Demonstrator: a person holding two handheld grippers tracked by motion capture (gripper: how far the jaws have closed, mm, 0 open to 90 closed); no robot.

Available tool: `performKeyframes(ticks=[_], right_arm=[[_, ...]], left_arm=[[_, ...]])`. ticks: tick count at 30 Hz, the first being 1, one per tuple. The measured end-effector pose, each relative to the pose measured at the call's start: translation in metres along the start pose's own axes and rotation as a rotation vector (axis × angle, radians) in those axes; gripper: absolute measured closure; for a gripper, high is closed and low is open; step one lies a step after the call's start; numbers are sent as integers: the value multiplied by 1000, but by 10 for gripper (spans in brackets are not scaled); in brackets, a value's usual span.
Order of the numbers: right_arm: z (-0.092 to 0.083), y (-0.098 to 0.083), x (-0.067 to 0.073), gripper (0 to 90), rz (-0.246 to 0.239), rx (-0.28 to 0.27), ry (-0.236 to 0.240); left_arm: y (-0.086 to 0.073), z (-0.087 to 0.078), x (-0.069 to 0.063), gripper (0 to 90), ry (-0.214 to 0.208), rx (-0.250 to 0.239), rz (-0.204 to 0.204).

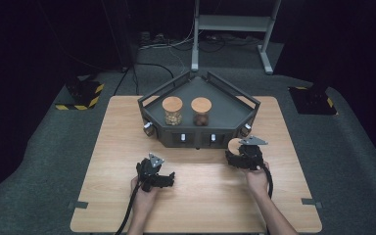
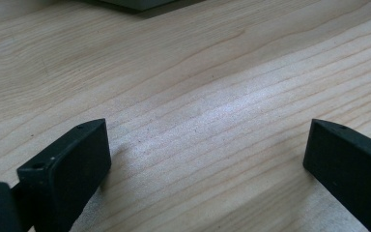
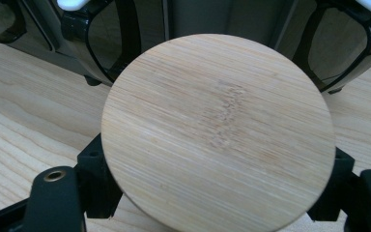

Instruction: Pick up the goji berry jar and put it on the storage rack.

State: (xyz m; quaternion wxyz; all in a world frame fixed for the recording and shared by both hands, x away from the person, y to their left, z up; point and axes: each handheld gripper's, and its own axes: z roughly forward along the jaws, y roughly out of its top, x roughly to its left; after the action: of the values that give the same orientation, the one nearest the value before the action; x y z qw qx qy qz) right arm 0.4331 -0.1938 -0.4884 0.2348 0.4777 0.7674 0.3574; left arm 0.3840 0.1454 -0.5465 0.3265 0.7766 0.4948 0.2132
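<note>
A round bamboo lid (image 3: pixel 217 130) sits between the jaws of my right gripper (image 3: pixel 217 162), which is shut on it. What lies under the lid is hidden. From above, the lid's edge (image 1: pixel 232 144) peeks out at the right gripper (image 1: pixel 236 152), just in front of the dark angular tray (image 1: pixel 247 104). On the tray stand two glass jars with bamboo lids, one with pale contents (image 1: pixel 172 110) and one with dark contents (image 1: pixel 201 111). My left gripper (image 1: pixel 165 180) rests low over the wooden table (image 1: pixel 122 132); its jaws (image 2: pixel 207 140) stand wide open over bare wood.
The tray's front wall (image 1: pixel 196 138) carries small knobs and glossy black loops (image 3: pixel 121 43) close behind the held lid. Beyond the table are a metal stand (image 1: pixel 230 22), cables, and a yellow-black striped base (image 1: pixel 81 95) on grey carpet.
</note>
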Motion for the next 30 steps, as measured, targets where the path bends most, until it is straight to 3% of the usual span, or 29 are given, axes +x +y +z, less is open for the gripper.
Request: performKeyframes(ticks=[30], right_arm=[[-18,15,2,255,-1,-37,43]], left_arm=[[0,0,0,30,0,0,0]])
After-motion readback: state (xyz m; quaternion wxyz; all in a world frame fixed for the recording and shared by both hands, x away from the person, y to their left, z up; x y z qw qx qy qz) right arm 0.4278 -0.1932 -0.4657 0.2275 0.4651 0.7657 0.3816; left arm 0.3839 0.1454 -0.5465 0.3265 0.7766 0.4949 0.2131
